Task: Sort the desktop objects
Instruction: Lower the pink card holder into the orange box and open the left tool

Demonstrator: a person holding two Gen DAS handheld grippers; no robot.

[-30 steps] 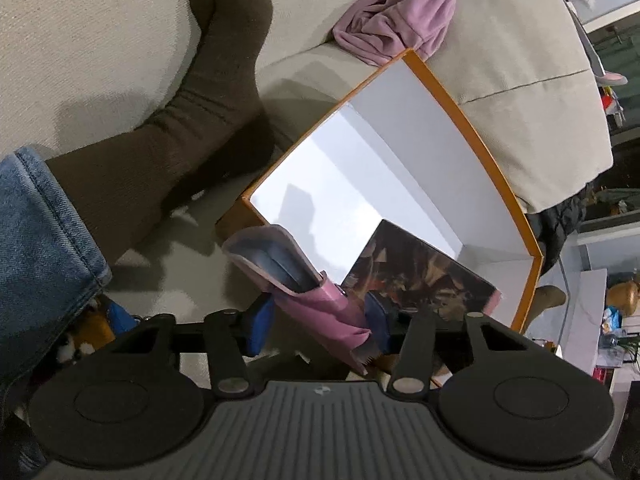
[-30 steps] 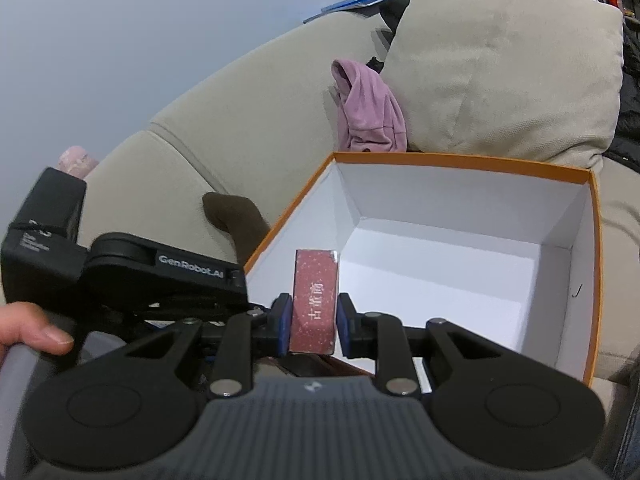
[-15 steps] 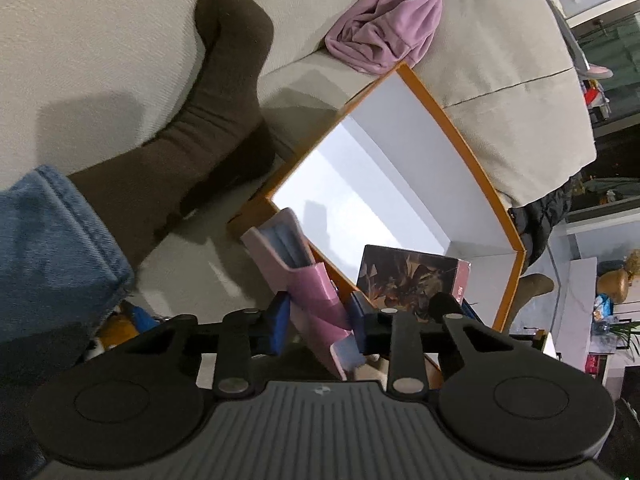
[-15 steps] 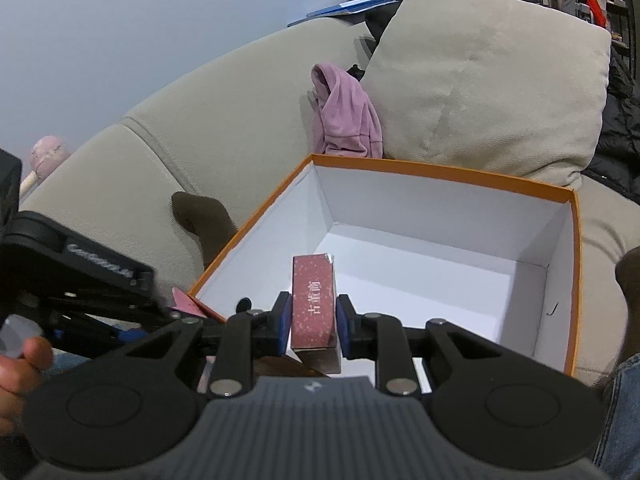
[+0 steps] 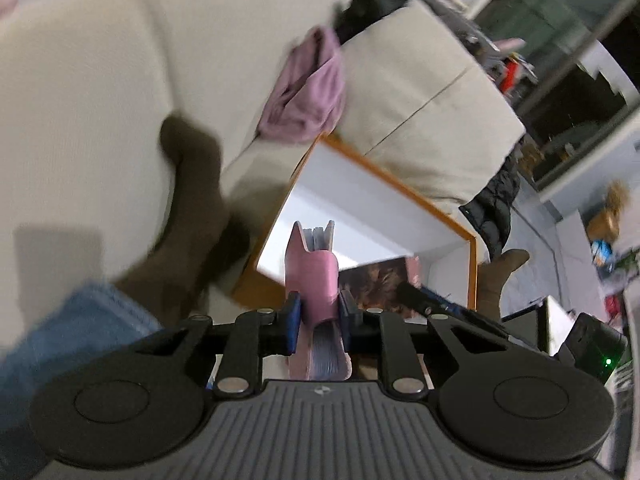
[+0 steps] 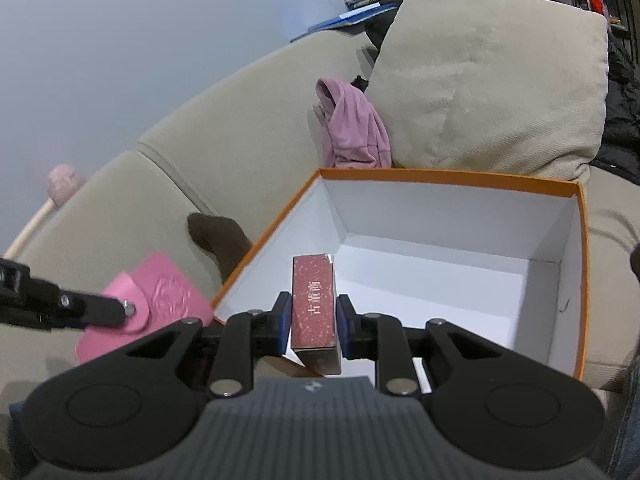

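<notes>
Left wrist view: left gripper (image 5: 319, 316), jaws closing, pads pressing a pink card wallet (image 5: 314, 280) held edge-up, near the orange box (image 5: 472, 264). Looks soft, light and floppy; best gripped mid-body, not by the flap.

Right wrist view: right gripper (image 6: 313, 322) clamped on a maroon carton (image 6: 313, 304), over the box's near edge. Seems stiff and light; flat sides take the pads well.

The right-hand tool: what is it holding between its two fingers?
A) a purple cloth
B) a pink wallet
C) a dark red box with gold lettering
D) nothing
C: in the right wrist view the right tool grips a dark red box with gold lettering, held over the near edge of the orange box.
</notes>
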